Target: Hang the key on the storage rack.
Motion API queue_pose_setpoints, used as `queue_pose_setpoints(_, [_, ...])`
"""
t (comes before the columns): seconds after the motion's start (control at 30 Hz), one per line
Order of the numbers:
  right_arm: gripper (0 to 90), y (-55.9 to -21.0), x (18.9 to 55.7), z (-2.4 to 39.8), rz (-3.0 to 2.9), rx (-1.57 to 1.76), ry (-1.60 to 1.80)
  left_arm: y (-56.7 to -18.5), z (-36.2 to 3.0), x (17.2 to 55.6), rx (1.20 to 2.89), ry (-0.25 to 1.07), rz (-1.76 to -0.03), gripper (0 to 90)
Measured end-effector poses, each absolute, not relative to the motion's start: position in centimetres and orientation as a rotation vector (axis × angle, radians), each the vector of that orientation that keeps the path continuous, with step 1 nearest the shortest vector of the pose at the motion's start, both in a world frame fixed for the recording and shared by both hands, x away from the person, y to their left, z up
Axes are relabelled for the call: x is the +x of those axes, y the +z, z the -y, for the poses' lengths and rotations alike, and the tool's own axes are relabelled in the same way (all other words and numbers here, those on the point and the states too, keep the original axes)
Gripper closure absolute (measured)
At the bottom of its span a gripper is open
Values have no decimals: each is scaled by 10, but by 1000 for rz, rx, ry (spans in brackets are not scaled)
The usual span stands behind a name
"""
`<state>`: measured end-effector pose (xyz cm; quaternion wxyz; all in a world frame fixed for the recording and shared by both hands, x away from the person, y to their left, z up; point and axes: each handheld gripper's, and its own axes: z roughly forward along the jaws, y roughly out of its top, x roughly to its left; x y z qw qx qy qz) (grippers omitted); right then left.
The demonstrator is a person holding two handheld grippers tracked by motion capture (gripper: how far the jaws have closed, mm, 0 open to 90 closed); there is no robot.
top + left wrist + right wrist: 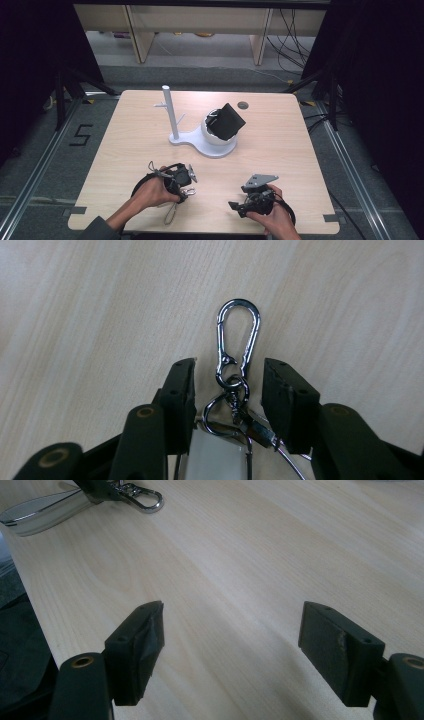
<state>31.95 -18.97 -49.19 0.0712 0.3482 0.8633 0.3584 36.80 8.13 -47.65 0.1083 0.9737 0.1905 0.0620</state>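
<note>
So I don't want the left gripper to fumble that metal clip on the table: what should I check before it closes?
1. Clip lies between the left gripper's jaws: ok, the swivel end sits in the gap, the loop reaches beyond the tips.
2. Jaws open enough: ok, a gap shows on both sides of the clip.
3. Clip lies flat on the table: ok.
4. Wire loop attached under the clip stays clear of the pads: cannot tell, it runs close by one jaw.
5. Right gripper out of the way: ok, open over bare wood, apart from the clip.
6. White stand clear of the work: ok, farther back.
</note>
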Motion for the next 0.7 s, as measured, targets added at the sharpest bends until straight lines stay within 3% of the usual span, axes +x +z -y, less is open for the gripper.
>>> queue_pose_setpoints(0.7, [273, -494, 317, 185, -2612, 1068, 1093, -478, -54, 379, 3064, 67, -498, 738])
